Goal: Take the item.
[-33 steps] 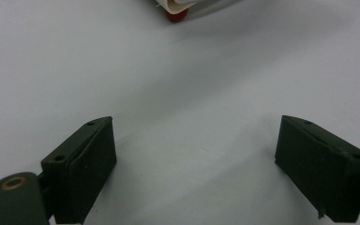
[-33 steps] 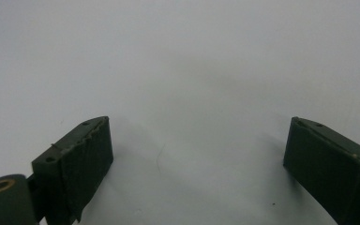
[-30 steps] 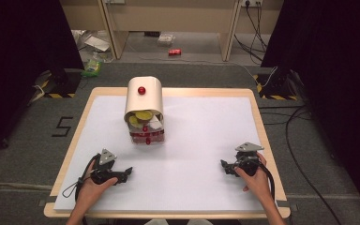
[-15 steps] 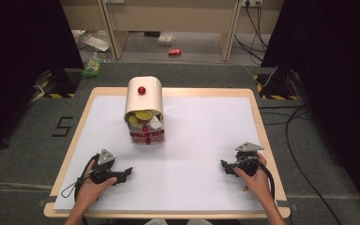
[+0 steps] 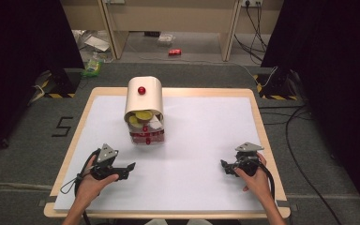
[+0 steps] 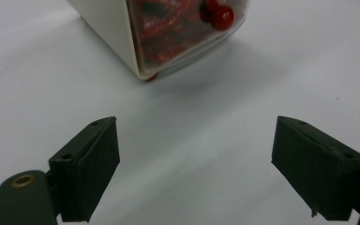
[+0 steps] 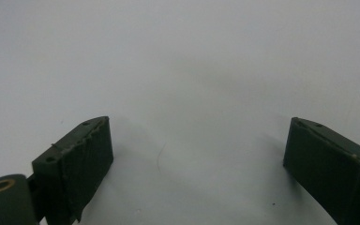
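A cream box with a rounded hood and a red knob [image 5: 144, 97] stands on the white table top [image 5: 206, 131], left of the middle. Its open front shows yellow pieces and a clear drawer of red items [image 5: 147, 136]. My left gripper [image 5: 130, 168] rests near the front left, held by a hand, its jaws open and pointing right with nothing between them. In the left gripper view, the box's lower corner [image 6: 168, 37] lies ahead of the open left gripper [image 6: 194, 136]. My right gripper [image 5: 224, 165] sits at the front right, open and pointing left. The right gripper [image 7: 197, 136] faces bare white table.
A wooden rim [image 5: 261, 126] frames the table top. On the floor beyond lie a red can [image 5: 174, 52], a green packet [image 5: 92, 65] and cables [image 5: 304, 117] at the right. Dark curtains hang on both sides.
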Available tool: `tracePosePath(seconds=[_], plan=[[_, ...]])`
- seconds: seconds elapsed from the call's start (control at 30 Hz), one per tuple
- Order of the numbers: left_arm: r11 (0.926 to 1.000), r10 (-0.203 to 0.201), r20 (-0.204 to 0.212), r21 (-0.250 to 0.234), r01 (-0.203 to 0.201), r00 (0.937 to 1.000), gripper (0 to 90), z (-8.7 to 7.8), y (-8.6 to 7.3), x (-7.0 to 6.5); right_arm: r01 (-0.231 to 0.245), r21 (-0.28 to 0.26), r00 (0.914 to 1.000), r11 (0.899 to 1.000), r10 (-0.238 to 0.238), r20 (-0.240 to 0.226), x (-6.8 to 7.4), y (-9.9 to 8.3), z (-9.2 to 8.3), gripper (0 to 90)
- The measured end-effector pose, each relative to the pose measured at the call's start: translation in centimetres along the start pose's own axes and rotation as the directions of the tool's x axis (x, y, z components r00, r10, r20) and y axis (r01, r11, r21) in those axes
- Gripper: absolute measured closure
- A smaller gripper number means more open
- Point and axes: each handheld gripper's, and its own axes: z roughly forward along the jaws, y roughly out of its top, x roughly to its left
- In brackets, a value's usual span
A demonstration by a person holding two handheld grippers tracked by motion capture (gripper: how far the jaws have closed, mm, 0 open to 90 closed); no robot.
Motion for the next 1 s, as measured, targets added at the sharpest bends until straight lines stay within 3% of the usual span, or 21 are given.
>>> tracePosePath(seconds=[0.2, 0.4, 0.73, 1.0], plan=[[0.9984, -0.004, 0.012, -0.057, 0.005, 0.9999, 15.1, -1.0, 2.5, -0.3, -0.004, 0.001, 1.0, 1.0, 0.004, 0.001, 0.0, 0.0, 0.0, 8.9], [0.9966, -0.003, 0.035, -0.083, 0.006, 0.9994, 15.1, -1.6, 4.0, -0.3, 0.0, 0.0, 1.0, 1.0, 0.0, 0.0, 0.0, 0.0, 0.0, 8.9], [0.9945, 0.023, 0.072, -0.104, -0.015, 0.9971, 16.3, -1.9, 6.0, -1.1, -0.001, 0.0, 1.0, 1.0, 0.001, 0.0, 0.0, 0.0, 0.0, 8.9], [0.9896, 0.071, 0.072, -0.13, -0.061, 0.9948, 16.7, -2.8, 8.2, -2.0, -0.001, 0.0, 1.0, 1.0, 0.001, -0.001, 0.0, 0.0, 0.0, 8.8]])
